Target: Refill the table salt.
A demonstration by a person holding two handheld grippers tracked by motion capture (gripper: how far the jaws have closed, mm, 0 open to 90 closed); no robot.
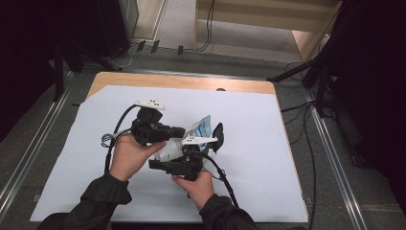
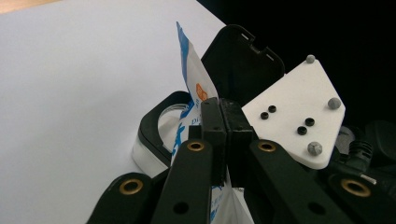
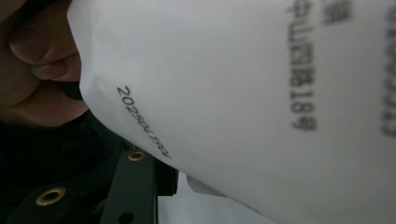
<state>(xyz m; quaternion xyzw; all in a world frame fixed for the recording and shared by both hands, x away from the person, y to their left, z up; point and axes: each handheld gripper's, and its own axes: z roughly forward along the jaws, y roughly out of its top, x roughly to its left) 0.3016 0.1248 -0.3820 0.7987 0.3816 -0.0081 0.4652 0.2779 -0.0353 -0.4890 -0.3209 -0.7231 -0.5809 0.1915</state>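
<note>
Clamping the white pouch [image 2: 189, 79] by its edge, your left gripper [image 2: 219, 116] has its jaws pressed together on it. Your right gripper [image 1: 184, 160] sits just beside, under the pouch; whether it grips you cannot tell. Beyond both, a black open-lidded container [image 2: 243, 56] touches the pouch.

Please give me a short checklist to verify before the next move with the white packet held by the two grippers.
1. Left gripper shut on the packet: ok.
2. Right gripper grips the packet: cannot tell; the packet hides its jaws.
3. Packet lifted off the white sheet: ok.
4. Black box open, lid up: ok.
5. Packet lined up with the box opening: cannot tell.
</note>
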